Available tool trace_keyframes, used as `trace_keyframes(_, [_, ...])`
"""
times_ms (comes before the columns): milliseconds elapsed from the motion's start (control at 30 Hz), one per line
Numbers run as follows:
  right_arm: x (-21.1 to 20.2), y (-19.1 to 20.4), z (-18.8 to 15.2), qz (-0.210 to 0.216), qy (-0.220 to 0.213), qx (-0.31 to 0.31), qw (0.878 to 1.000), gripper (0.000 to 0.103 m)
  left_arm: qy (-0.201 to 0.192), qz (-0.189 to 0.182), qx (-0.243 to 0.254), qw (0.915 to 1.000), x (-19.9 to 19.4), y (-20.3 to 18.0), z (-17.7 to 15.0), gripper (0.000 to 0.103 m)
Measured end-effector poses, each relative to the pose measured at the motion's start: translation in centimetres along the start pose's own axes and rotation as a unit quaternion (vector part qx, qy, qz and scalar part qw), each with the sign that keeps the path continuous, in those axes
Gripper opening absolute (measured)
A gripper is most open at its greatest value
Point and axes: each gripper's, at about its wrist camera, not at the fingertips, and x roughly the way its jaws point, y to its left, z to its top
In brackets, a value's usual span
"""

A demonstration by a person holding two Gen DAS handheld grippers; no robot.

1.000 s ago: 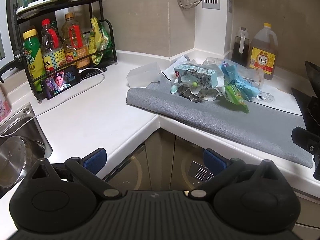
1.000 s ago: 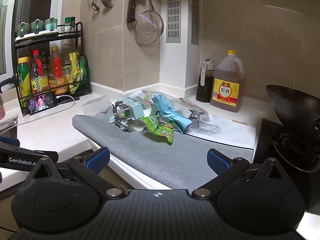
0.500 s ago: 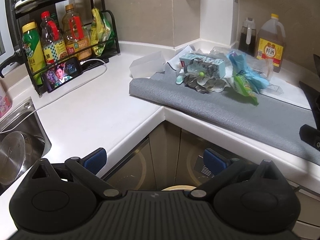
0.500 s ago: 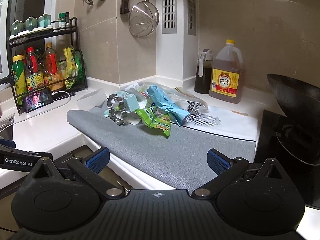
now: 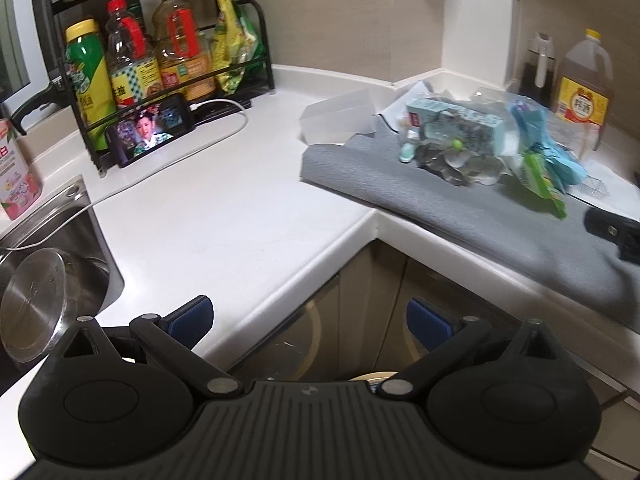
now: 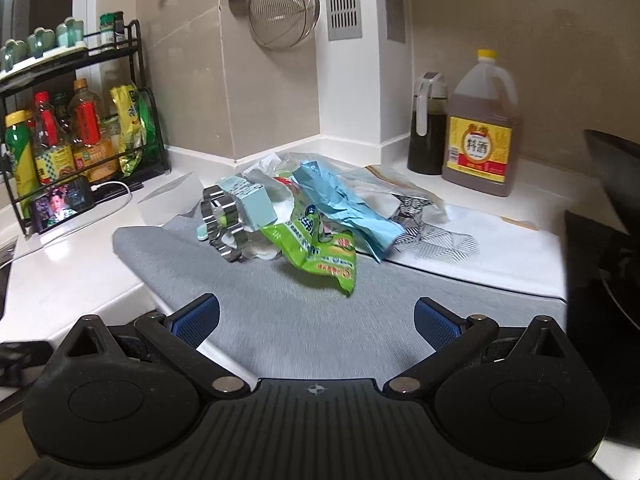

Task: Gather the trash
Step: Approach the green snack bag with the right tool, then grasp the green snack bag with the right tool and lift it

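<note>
- The left gripper (image 5: 308, 318) hangs with its blue-padded fingers spread wide apart, empty, over the inner corner edge of the white desk (image 5: 224, 216), above the cabinet doors below.
- The right gripper (image 6: 316, 318) is likewise spread wide and empty, above the near edge of the grey felt mat (image 6: 304, 312) that covers the desk's right run.
- Towards the far side of that mat lies the trash pile: a crumpled green snack wrapper (image 6: 320, 252) nearest, a crumpled light-blue paper sheet (image 6: 344, 200) behind it, a pale teal carton (image 6: 252, 200) leaning on a shiny metal flower-shaped cutter (image 6: 222, 226).
- Near the far left edge a black wire rack (image 5: 256, 40) holds bottles; a phone with a lit screen (image 5: 152, 128) leans against it.
- At the far right wall stands a brown jug with a yellow cap (image 6: 482, 128).
</note>
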Motion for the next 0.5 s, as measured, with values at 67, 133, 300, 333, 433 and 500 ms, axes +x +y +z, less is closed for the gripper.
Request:
trace_keyframes(67, [2.3,0.3,0.6,0.005,0.007,-0.014,1.000,0.103,0.002,0.006,-0.005,1.0000,0.2,0.4,0.2,0.103])
trace_keyframes(133, [4.6,0.6,1.2,-0.002,0.014,-0.025,1.000,0.103,0.005,0.008,-0.011,0.9999,0.5,0.7,0.5,0.103])
trace_keyframes(300, [9.8,0.8,2.7,-0.027,0.023,-0.044,0.998,0.103,0.007,0.007,-0.014,0.9999,1.1,0.6,1.1,0.103])
trace_keyframes(333, [10.6,0.8,3.0,-0.027,0.021,-0.045,0.998,0.103,0.007,0.008,-0.013,0.9999,1.2,0.5,1.2,0.103])
trace_keyframes(433, [12.0,0.9,3.5,-0.019,0.006,-0.058,0.998,0.075,0.011,0.012,-0.013,0.9998,1.8,0.2,1.8,0.103])
trace_keyframes(500, [12.5,0.6,3.5,-0.018,0.024,-0.045,0.999,0.030,0.013,0.012,-0.013,0.9998,2.2,0.1,2.2,0.103])
